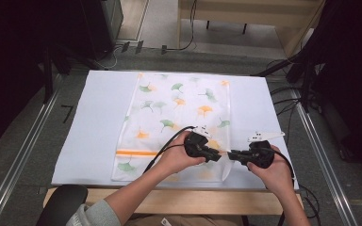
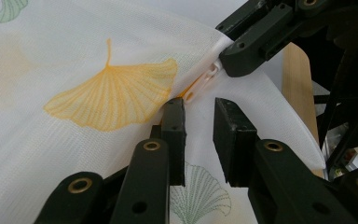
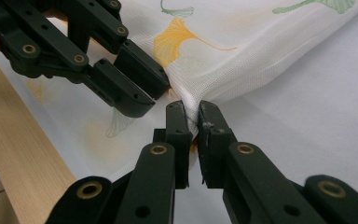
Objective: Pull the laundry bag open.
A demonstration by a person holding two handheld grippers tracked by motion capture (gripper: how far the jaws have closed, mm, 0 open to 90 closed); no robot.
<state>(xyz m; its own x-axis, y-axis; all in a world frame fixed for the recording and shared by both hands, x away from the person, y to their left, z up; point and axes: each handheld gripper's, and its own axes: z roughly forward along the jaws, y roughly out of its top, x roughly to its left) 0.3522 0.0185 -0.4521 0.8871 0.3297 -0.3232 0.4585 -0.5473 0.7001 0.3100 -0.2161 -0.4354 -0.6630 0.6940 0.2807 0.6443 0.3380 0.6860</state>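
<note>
Mesh bag (image 1: 176, 113), white with green and orange leaf prints and an orange stripe, lying flat on a white table cover (image 1: 94, 122), its near right edge lifted in a ridge. Right gripper (image 1: 231, 154): jaws clenched on that lifted edge of the bag, cloth pinched between the pads in the right gripper view (image 3: 192, 122). Left gripper (image 1: 218, 156): jaws parted, standing over the cloth just beside the orange-and-white zipper pull (image 2: 204, 82), pressing on nothing (image 2: 200, 119). The two grippers meet tip to tip near the front of the table. Wooden table edge (image 1: 193, 200) shows below the cover.
</note>
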